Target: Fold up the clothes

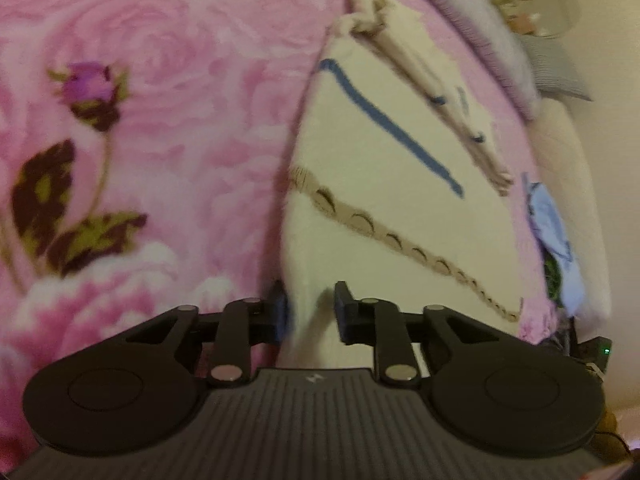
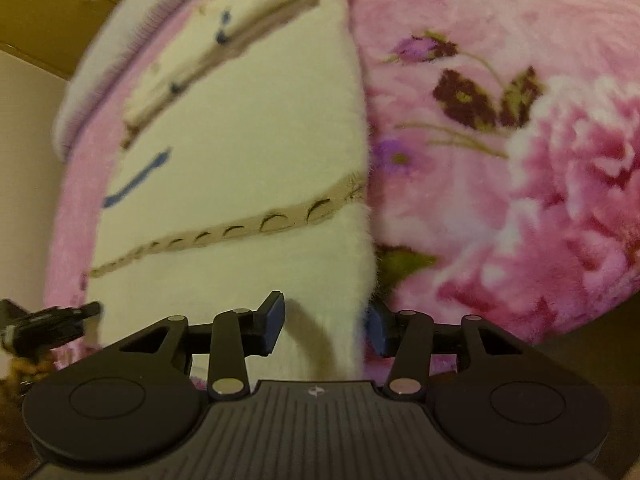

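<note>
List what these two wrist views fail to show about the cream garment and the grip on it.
- Left wrist view: the cream garment near hem, hidden behind the left gripper body.
- Right wrist view: whether the right gripper pads press the cloth; blur.
- Garment type: folded, motion-blurred.
- Small blue item: too blurred to identify.

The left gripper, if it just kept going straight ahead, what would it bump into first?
The cream garment. The left gripper already has that cloth's near edge between its fingers, so straight on it meets more of the same cloth, lying on the pink flowered blanket. Depth is hard to judge.
</note>
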Demonstrator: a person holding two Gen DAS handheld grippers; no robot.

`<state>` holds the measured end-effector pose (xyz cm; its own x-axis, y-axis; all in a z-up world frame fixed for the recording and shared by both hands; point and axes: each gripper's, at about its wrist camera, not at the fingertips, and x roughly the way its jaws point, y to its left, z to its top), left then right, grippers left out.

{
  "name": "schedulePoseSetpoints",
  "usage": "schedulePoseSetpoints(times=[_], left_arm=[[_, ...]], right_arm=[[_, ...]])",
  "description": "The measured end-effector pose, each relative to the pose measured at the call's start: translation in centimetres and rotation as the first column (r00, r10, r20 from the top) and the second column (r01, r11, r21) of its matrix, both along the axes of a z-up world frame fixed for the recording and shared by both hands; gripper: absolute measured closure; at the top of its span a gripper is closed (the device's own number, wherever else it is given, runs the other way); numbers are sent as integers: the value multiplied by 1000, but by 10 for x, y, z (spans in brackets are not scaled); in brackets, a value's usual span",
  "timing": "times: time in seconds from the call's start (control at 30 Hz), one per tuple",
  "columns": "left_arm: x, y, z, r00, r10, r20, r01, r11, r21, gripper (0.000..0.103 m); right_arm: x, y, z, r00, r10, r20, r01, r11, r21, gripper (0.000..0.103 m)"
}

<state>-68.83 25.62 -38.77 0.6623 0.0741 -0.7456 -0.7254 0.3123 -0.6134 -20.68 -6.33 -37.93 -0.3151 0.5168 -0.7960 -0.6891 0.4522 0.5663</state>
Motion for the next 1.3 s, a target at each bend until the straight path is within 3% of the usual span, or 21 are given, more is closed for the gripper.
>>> schedulePoseSetpoints(times=[0.1,0.23,0.33,0.37,0.43,0.5,0.57,0.63,0.7,0.77,0.8,0.83,0.9,1.03,1.07,1.1,1.17,1.3], left_arm=[[-6,-6,-6,998,8,61,-11,999,45,90],[-9,-14,-8,995,-14,101,2,994,111,90],[-10,-20,-8,994,-18,105,2,989,149,96],[-10,-23,-6,995,-11,104,-5,989,151,97],[-10,-28,4,996,-1,92,-13,988,151,98],[-10,-39,28,993,-29,114,4,978,208,98],[-9,-54,50,989,-61,132,26,967,252,98],[-6,-68,55,993,-79,91,51,961,273,98],[-5,-74,41,998,-64,12,59,968,245,98],[-6,-77,23,996,-35,-84,52,975,216,96],[-9,-80,21,997,-12,-78,29,975,218,94],[-12,-84,24,997,19,-73,-3,977,212,94],[-9,-95,37,989,55,-136,-20,969,246,92],[12,-135,69,937,83,-339,66,912,405,86],[17,-146,77,930,85,-358,85,897,433,78],[23,-157,85,928,86,-363,98,883,460,68],[36,-176,98,929,82,-361,122,854,505,61],[58,-208,112,943,59,-329,137,829,542,61]], right_arm=[[8,-16,-6,999,-6,-35,9,997,73,71],[6,-33,-11,997,31,-70,-17,982,186,71],[-2,-40,-19,996,2,-84,17,972,233,73],[-4,-41,-20,996,-11,-84,31,970,243,87],[-4,-42,-14,995,-53,-79,70,972,226,92],[-2,-44,-3,993,-90,-74,104,971,217,94],[6,-57,27,995,-98,-7,96,957,274,95],[12,-66,45,993,-112,36,97,952,291,95],[16,-71,50,990,-121,68,98,957,274,93],[14,-70,27,991,-135,-21,136,967,217,92],[6,-70,14,988,-149,-32,153,973,174,83],[-2,-69,7,987,-159,-19,160,977,143,81],[-16,-80,7,981,-188,45,182,977,112,64],[-48,-100,28,949,-230,215,210,971,114,57],[-57,-103,36,937,-233,262,208,971,120,46],[-66,-106,44,922,-235,307,205,971,125,33],[-84,-102,59,888,-215,405,179,976,126,30],[-119,-93,76,832,-172,528,124,984,126,21]])
